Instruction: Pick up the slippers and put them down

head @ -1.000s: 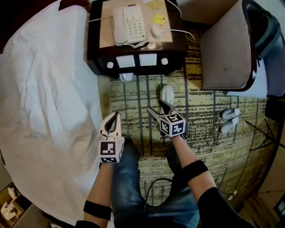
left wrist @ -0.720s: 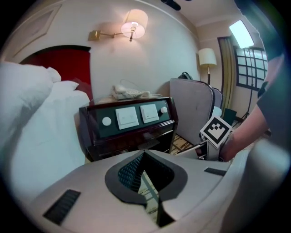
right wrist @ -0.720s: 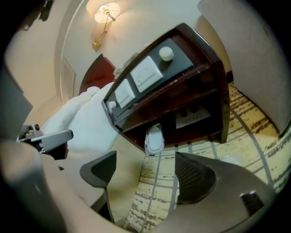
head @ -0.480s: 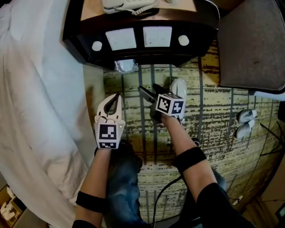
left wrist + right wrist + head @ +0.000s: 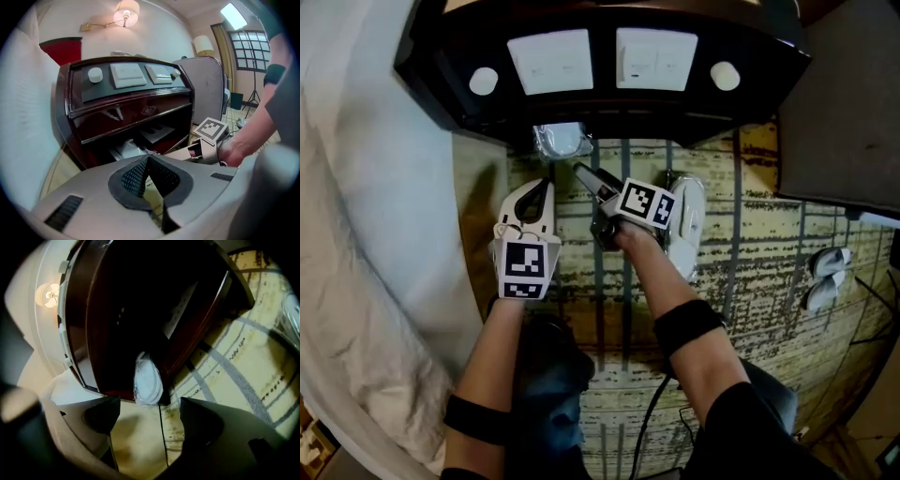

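Note:
A pair of white slippers in a clear plastic wrap (image 5: 561, 141) lies on the carpet, half under the dark nightstand (image 5: 600, 103). My right gripper (image 5: 592, 199) stands open just short of it, rolled onto its side. In the right gripper view the wrapped slippers (image 5: 147, 378) show ahead of the open right gripper (image 5: 150, 420), apart from both jaws, with nothing between them. My left gripper (image 5: 534, 190) is shut and empty, low beside the right one. From the left gripper view the shut left gripper (image 5: 147, 161) points at the wrapped slippers (image 5: 125, 151) under the nightstand (image 5: 122, 103).
White bedding (image 5: 366, 234) hangs down along the left. A white shoe (image 5: 686, 225) lies on the patterned carpet right of my right hand. Another white pair (image 5: 823, 277) sits at the far right, below an upholstered chair (image 5: 853, 112). A dark cable (image 5: 652, 422) trails by the person's legs.
Both grippers have sunk toward the carpet and closed in on the nightstand's base. The right gripper has rolled onto its side and its jaws stand wider. The left stays shut.

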`<state>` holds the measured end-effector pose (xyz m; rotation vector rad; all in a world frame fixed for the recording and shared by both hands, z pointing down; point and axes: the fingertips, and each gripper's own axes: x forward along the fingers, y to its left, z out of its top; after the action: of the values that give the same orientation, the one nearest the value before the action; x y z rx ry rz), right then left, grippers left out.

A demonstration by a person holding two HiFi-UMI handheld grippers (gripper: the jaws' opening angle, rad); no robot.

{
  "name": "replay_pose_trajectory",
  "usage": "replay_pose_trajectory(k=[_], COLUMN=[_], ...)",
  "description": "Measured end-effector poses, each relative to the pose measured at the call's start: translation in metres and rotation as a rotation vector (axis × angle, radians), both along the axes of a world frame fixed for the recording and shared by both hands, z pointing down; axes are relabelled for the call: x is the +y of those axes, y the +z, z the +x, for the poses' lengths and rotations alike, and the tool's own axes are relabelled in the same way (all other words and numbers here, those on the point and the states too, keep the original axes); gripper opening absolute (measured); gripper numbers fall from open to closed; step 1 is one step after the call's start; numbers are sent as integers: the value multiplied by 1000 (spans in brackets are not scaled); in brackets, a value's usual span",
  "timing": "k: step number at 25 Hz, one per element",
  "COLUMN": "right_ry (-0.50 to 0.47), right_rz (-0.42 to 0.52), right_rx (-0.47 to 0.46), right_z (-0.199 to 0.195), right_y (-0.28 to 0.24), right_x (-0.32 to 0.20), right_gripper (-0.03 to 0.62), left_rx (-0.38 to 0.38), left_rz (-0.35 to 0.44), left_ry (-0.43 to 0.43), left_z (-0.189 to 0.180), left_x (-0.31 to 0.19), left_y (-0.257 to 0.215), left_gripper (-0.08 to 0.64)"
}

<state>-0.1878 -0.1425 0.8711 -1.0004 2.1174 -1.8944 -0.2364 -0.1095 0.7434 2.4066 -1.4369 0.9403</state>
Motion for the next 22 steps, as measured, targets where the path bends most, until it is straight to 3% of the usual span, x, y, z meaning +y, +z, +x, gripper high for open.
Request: replay_pose_trajectory(k=[4, 13, 17, 19, 22], right_ry=[50, 88, 100, 106, 109], right_rz=[-46, -73, -71, -66, -15], right_rx=[-92, -192, -246, -263, -265], right_z=[-13, -48, -59, -62, -56], right_y=[17, 25, 23, 23, 18], right_x=[-17, -52, -59, -60, -62], right_gripper=[428, 417, 328, 175, 146], left_rx=[-9, -17, -29, -23, -20], left_rz=[26, 60, 75, 72, 78], left_ry=[8, 22, 25, 9, 2], left_z=[0, -6, -13, -18, -22], left_x=[-15, -30, -35, -35, -36], left_y=[14, 22, 21, 24, 23], left_gripper=[3, 3, 3, 3, 3])
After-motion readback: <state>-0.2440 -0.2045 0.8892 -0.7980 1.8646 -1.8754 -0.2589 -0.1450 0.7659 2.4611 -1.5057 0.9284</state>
